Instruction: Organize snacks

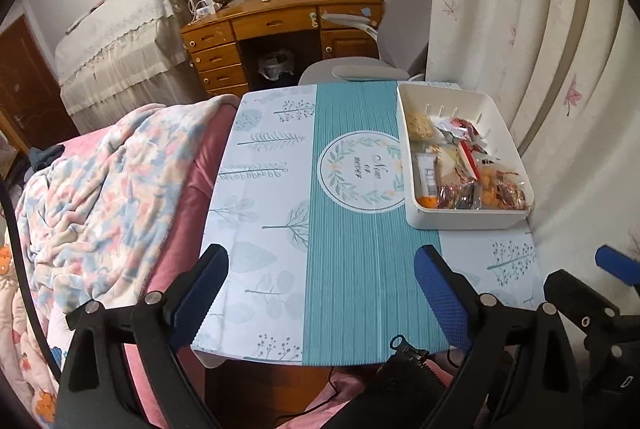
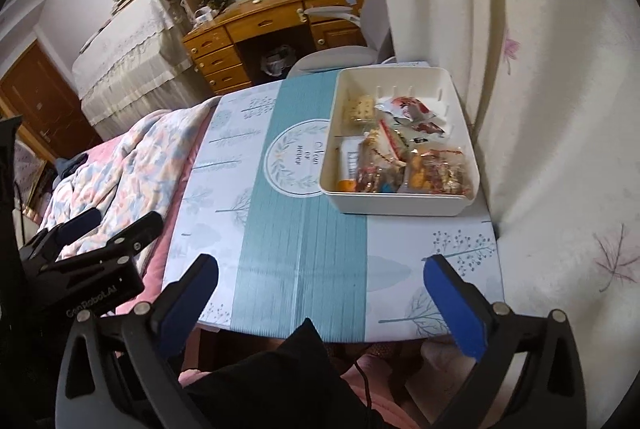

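A white plastic bin (image 1: 464,219) (image 2: 400,206) sits at the table's far right, by the curtain. It holds several snack packets (image 1: 480,185) (image 2: 432,169), a pale cracker pack (image 1: 418,125) (image 2: 360,108) and a white tube with an orange cap (image 1: 427,179) (image 2: 349,165). My left gripper (image 1: 322,293) is open and empty over the near table edge. My right gripper (image 2: 320,293) is open and empty over the near edge too. The right gripper also shows at the right edge of the left wrist view (image 1: 580,289); the left one at the left edge of the right wrist view (image 2: 108,229).
The small table (image 1: 344,269) (image 2: 304,249) has a teal and white leaf-print cover. A bed with a floral blanket (image 1: 104,197) (image 2: 120,165) lies to its left, a curtain (image 1: 540,49) (image 2: 540,109) to its right. A grey chair (image 1: 368,71) and wooden desk (image 1: 280,25) stand beyond.
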A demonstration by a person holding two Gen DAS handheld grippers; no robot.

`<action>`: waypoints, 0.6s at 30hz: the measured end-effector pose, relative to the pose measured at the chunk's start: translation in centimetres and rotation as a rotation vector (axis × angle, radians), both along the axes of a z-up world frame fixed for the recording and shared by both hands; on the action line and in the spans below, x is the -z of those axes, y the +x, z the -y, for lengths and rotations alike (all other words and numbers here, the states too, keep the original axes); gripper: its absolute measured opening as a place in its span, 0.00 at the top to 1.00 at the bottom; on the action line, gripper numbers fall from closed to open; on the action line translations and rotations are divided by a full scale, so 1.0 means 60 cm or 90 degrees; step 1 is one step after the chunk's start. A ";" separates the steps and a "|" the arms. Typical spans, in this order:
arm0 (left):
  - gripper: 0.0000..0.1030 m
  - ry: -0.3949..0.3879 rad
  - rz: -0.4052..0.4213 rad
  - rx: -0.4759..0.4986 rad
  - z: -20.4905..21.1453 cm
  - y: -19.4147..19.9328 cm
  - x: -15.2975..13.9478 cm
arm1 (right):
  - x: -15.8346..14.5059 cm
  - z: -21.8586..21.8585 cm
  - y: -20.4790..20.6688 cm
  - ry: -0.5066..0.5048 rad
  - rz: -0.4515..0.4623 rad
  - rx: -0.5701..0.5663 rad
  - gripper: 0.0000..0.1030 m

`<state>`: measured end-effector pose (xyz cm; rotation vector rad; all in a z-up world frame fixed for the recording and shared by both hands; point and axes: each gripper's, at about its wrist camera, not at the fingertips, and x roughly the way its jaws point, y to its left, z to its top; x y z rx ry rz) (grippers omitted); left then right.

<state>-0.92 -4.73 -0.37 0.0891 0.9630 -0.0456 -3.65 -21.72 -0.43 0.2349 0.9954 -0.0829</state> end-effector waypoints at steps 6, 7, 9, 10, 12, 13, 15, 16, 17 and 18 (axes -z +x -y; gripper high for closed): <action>0.09 0.000 0.016 -0.009 0.005 0.007 0.001 | 0.005 0.012 0.002 -0.011 0.020 0.016 0.00; 0.09 0.001 0.021 -0.008 0.007 0.007 0.000 | 0.006 0.013 0.003 -0.010 0.021 0.013 0.00; 0.09 0.000 0.027 -0.010 0.009 0.008 -0.001 | 0.005 0.014 0.005 -0.011 0.026 0.008 0.00; 0.09 -0.002 0.030 -0.009 0.009 0.009 -0.002 | 0.002 0.015 0.006 -0.013 0.033 0.006 0.00; 0.09 -0.003 0.033 -0.008 0.012 0.011 -0.004 | -0.002 0.015 0.008 -0.016 0.040 0.001 0.00; 0.09 -0.003 0.034 -0.009 0.012 0.011 -0.005 | -0.004 0.014 0.009 -0.018 0.043 -0.003 0.00; 0.09 -0.004 0.036 -0.010 0.014 0.013 -0.006 | -0.004 0.015 0.012 -0.018 0.044 -0.008 0.00; 0.09 -0.005 0.036 -0.010 0.015 0.014 -0.006 | -0.004 0.016 0.014 -0.017 0.043 -0.010 0.00; 0.09 -0.005 0.036 -0.009 0.014 0.013 -0.007 | -0.004 0.018 0.015 -0.016 0.043 -0.011 0.00; 0.09 -0.005 0.035 -0.009 0.015 0.013 -0.007 | -0.003 0.019 0.016 -0.016 0.043 -0.012 0.00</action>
